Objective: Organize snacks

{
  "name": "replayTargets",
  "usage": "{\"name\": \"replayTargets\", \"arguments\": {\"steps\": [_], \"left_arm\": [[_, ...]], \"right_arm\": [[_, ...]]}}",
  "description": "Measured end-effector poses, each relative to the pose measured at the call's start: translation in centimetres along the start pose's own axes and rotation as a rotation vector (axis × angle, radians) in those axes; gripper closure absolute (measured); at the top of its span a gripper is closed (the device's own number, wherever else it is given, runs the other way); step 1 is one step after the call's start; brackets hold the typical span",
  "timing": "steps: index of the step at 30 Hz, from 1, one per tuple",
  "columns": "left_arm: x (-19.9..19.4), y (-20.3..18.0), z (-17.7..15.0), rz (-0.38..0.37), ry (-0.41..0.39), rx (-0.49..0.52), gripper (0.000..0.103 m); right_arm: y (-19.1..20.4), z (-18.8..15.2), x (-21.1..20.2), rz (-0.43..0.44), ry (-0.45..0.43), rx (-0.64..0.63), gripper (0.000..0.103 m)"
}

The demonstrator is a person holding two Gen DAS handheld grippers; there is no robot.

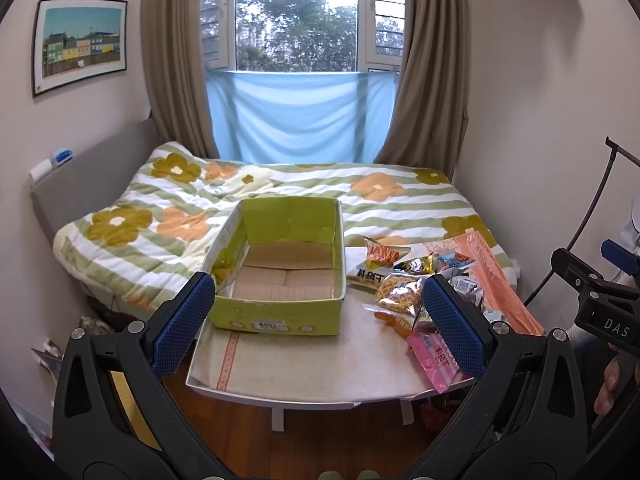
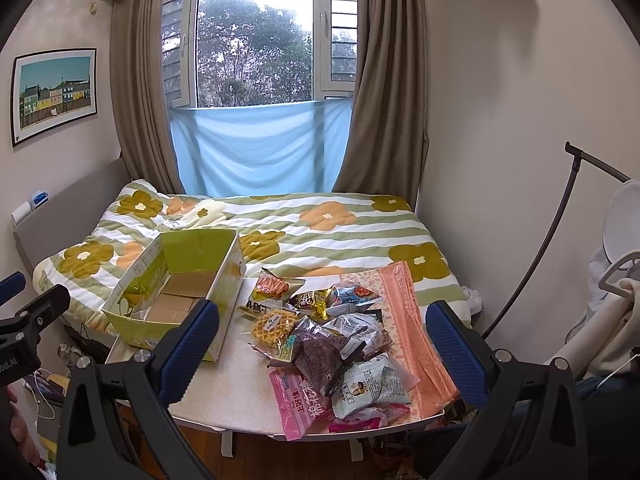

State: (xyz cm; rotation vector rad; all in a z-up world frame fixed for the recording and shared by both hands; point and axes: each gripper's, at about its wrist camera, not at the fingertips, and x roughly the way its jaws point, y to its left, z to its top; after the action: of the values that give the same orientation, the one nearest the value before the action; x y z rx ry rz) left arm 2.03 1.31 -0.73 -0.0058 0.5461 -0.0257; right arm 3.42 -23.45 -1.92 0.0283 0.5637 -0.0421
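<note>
An empty green cardboard box (image 1: 280, 312) (image 2: 128, 320) stands on the left half of a small white table (image 1: 320, 360) (image 2: 236, 392). A heap of snack packets (image 1: 412, 288) (image 2: 332, 340) lies on the table's right half, among them a waffle pack (image 2: 274, 326), a brown packet (image 2: 320, 354) and a pink packet (image 1: 434, 362) (image 2: 298, 402). My left gripper (image 1: 318, 320) hovers open in front of the table with nothing between its fingers. My right gripper (image 2: 322, 344) is also open and empty, held before the snack heap.
A bed with a flowered striped quilt (image 1: 304, 188) (image 2: 320, 232) runs behind the table. An orange patterned cloth (image 1: 496, 280) (image 2: 408, 320) lies at the table's right edge. A fan and a dark stand (image 2: 568, 240) are at the right wall. Clutter sits on the wooden floor at left (image 2: 48, 392).
</note>
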Motion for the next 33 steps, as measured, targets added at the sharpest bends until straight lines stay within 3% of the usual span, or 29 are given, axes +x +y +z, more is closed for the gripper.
{"name": "replayTargets", "arguments": {"steps": [19,28,33], "left_arm": [[1.3,0.2,0.4,-0.031,0.019,0.003,0.000],[5.8,-1.2,0.9,-0.121,0.130,0.049,0.000],[10.1,-3.2,-0.5,-0.194,0.201,0.119,0.000]], "right_arm": [[0.7,-0.4,0.1,-0.014,0.011,-0.003,0.000],[-1.2,-0.5,1.1,-0.051,0.075,0.032,0.000],[-3.3,-2.8,3.0,-0.090,0.153,0.063,0.000]]}}
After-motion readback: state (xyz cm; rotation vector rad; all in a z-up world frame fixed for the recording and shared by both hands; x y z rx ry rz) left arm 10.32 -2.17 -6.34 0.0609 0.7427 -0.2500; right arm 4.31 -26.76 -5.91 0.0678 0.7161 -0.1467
